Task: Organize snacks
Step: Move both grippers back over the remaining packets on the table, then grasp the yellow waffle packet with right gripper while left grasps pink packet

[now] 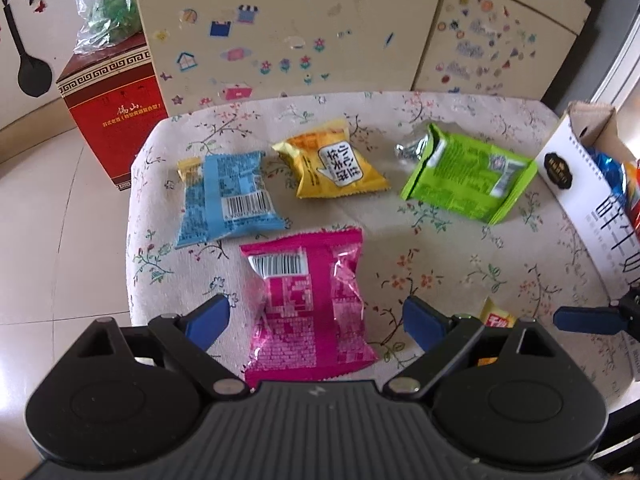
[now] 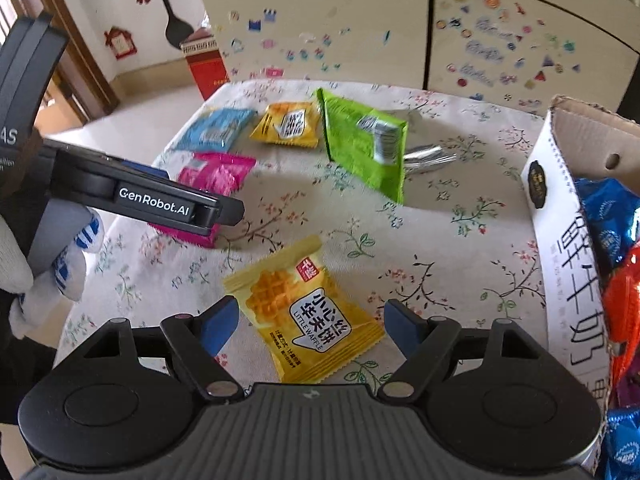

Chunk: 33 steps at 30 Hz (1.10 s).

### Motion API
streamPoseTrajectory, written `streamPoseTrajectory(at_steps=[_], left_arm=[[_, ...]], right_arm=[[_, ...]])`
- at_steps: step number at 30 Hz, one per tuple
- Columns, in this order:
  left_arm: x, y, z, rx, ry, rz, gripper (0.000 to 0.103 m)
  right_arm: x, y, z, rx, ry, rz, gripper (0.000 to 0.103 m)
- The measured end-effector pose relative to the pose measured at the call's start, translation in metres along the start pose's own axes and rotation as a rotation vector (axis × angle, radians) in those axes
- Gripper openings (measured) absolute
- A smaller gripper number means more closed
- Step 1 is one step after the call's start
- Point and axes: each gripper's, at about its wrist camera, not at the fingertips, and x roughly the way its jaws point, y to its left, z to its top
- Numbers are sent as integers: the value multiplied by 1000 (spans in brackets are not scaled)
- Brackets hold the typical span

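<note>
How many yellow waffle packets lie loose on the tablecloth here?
2. One yellow waffle packet lies near, between the open right gripper fingers; the other lies far, between the blue packet and green packet. The box may hide more.

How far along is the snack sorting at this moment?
Done: several packets already lie in the white box. In hand: nothing; the left tongs stand open around the pink packet, the right tongs open around the near yellow waffle packet. Left: those, plus the blue, far yellow and green packets.

"LITTLE WAFFLE" on yellow packet (image 2: 308,316)
</note>
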Motion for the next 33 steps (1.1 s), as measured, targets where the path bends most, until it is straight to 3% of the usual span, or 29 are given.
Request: streamPoseTrajectory(at_steps=[20, 26, 28, 33], left_arm=[[13, -10, -3, 48, -11, 46, 92], [7, -13, -6, 70, -43, 44, 74], [5, -14, -6, 76, -50, 11, 54], [2, -19, -9, 95, -65, 17, 48]], right_arm=[[21, 16, -7, -128, 38, -99, 82], [18, 17, -8, -141, 26, -93, 68], [17, 19, -7, -149, 15, -92, 62], [12, 20, -6, -130, 2, -90, 56]])
